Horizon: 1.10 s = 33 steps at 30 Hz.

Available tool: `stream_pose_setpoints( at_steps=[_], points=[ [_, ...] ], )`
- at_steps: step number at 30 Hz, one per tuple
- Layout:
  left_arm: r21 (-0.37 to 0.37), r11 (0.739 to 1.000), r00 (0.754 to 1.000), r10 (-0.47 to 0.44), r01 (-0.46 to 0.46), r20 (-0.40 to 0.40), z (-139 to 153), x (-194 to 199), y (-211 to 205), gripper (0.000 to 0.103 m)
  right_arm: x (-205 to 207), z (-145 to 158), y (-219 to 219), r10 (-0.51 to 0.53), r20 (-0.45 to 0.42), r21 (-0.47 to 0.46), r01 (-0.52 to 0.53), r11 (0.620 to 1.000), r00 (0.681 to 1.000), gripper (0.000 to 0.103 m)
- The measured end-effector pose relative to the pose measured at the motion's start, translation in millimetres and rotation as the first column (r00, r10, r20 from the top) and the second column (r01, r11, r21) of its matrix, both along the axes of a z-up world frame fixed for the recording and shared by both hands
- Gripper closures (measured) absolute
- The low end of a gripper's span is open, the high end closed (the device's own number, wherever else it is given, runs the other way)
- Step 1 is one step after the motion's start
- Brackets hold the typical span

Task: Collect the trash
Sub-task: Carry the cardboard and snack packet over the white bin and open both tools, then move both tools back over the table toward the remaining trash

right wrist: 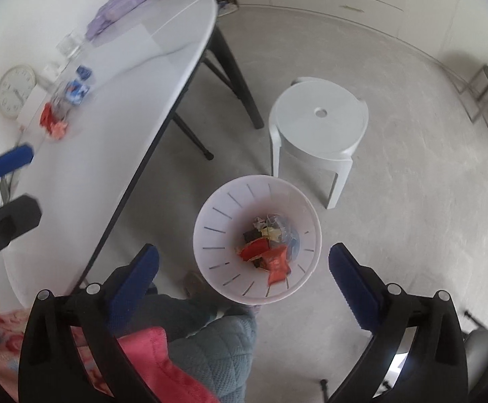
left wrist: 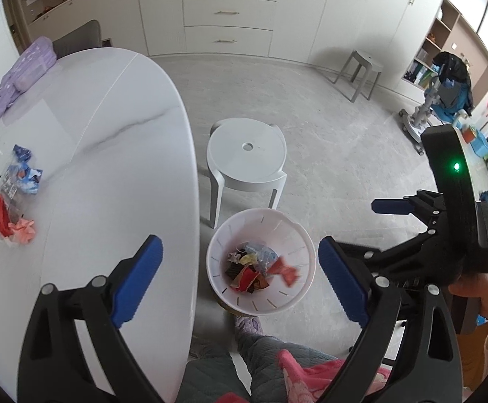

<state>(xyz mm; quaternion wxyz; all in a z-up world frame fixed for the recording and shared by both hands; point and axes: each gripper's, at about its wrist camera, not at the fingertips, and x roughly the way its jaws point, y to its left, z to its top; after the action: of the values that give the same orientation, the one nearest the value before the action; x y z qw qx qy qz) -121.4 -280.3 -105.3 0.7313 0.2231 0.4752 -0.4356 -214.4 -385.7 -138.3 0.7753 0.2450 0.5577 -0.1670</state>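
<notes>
1. The left gripper stands wide open with nothing between its jaws.
2. The right gripper is also spread wide and empty.
3. Both hang above a white bin on the floor, with wrappers inside.
4. More wrappers lie on the white table, beside the bin.

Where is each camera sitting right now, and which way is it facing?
Left wrist: on the left claw, aimed steeply down at the bin beside the table; open fingers, right claw, a hand and knees show.
Right wrist: on the right claw, looking down into the bin; open fingers, left claw and knees show.
Shared: bin, table, white stool, wrappers on the table.
</notes>
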Motion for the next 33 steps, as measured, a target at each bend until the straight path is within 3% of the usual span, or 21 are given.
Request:
stream_pose_setpoints(
  at_steps=[9,16,23,33],
  points=[
    [0.006,0.997,0.997,0.071,-0.071,0.005,-0.3,11.9,14.2,0.008,5.6,4.7,-8.1,-0.025,0.009,-0.014,0.025,1.0,1.0,0.003],
    [0.014,0.981,0.981,0.195,-0.195,0.002,4.2,36.5,40.9,0.008,28.1,13.5,-3.1,0.014,0.037,-0.017,-0.013,1.0,0.999,0.003],
    [0.006,0.915,0.915,0.404,-0.404,0.018,8.4,81.8,102.6,0.008,83.1,24.9,11.4,0.116,0.086,0.001,-0.117,0.993,0.99,0.003],
    [0.003,0.814,0.812,0.578,-0.58,0.082,8.1,165.2,199.2,0.008,192.6,31.7,57.3,0.286,0.117,-0.002,-0.288,0.958,0.951,0.003]
  ],
)
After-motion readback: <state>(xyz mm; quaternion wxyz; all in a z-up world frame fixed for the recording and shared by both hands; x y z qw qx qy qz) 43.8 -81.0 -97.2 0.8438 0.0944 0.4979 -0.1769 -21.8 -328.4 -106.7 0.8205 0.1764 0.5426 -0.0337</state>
